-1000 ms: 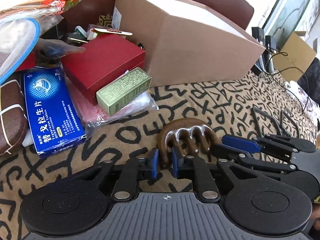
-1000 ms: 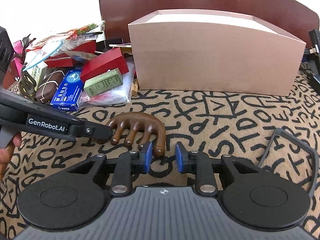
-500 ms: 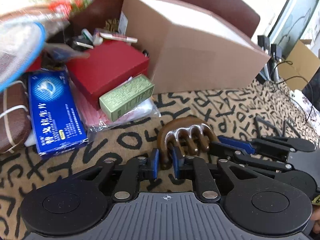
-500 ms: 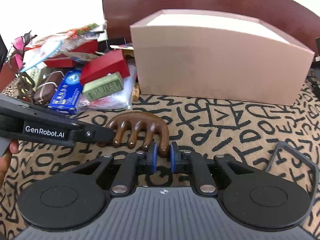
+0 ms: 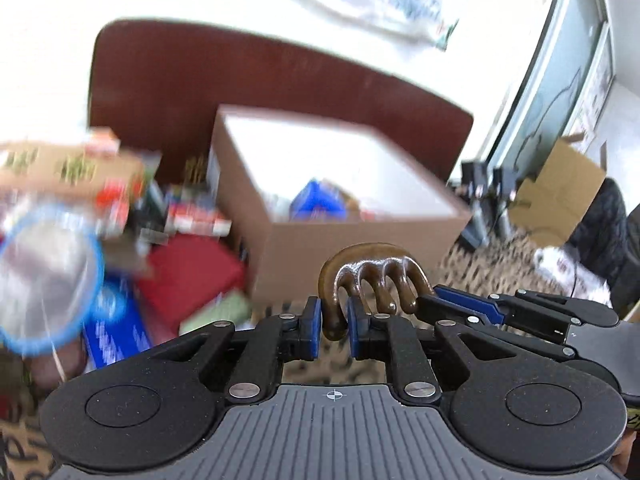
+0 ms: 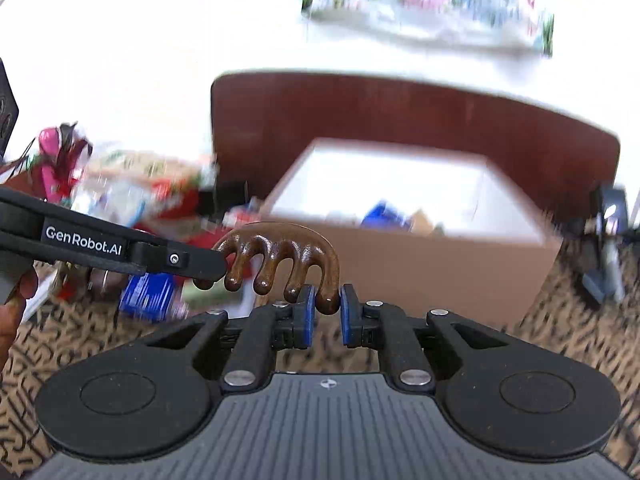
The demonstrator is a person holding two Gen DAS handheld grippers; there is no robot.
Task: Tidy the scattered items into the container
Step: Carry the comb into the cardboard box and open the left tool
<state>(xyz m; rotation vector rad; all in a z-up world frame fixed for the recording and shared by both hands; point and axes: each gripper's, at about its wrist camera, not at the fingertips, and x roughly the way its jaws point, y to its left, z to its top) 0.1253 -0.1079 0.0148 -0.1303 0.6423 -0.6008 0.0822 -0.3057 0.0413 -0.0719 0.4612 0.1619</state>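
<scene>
A patterned cloth (image 6: 580, 344), tan with black marks, covers the surface and is blurred in both views. Behind it stands a dark red-brown chair back (image 6: 400, 112). In front of the chair sits an open cardboard box (image 5: 352, 248) with pale inner walls; a blue packet (image 5: 318, 200) and a few other blurred items lie inside it. In the left wrist view a second cardboard box (image 5: 560, 188) stands far off at the right edge of the room.

To the left of the open box lies a heap of loose items: a red box (image 5: 192, 272), a blue box (image 5: 116, 328) at the near edge of the heap, a green carton (image 5: 224, 312) beside the red box, and a clear round thing with a blue rim (image 5: 44, 276). All of these are too blurred to read.

A brown wooden comb (image 6: 280, 256) with thick rounded teeth hangs in the air in front of the open box, teeth pointing down, clear of the cloth. Both pairs of tongs hold it.

The left gripper (image 5: 333, 326) is closed on the outer tooth at one end of the comb, its blue pads pressing that tooth from both sides. The right gripper (image 6: 325, 316) is closed on the outer tooth at the opposite end in the same way. In the right wrist view the left gripper's black fingers reach in from the left to the comb, and part of a hand (image 6: 12, 312) shows at the left edge.
</scene>
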